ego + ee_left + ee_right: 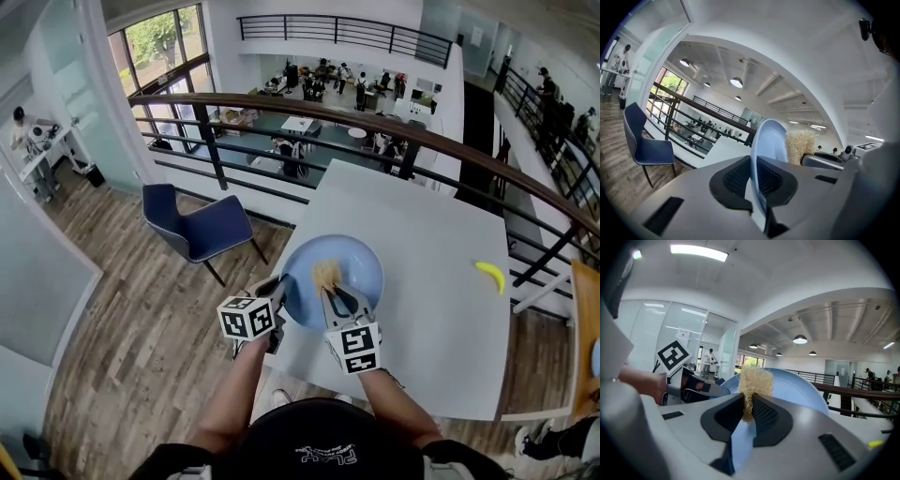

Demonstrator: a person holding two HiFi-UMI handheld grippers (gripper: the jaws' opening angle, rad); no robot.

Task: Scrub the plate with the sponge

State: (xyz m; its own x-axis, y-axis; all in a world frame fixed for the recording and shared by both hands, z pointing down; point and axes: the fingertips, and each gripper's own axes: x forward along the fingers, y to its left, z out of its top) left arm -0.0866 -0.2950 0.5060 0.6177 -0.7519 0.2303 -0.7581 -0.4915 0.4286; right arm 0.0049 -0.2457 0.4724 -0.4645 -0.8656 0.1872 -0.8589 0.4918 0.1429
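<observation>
A pale blue plate (356, 267) lies over the near left part of the white table (441, 309). My left gripper (279, 298) is shut on the plate's left rim; in the left gripper view the plate (768, 140) stands edge-on between the pads. My right gripper (330, 298) reaches over the plate and is shut on a tan fibrous sponge (325, 274), which rests on the plate's face. In the right gripper view the sponge (753, 383) sticks up from between the jaws with the plate (801, 390) behind it. The left gripper (696, 386) shows there at the left.
A yellow banana (491, 275) lies on the table toward its right side. A blue chair (202, 228) stands on the wooden floor left of the table. A dark railing (375, 127) runs behind the table, with a lower floor beyond.
</observation>
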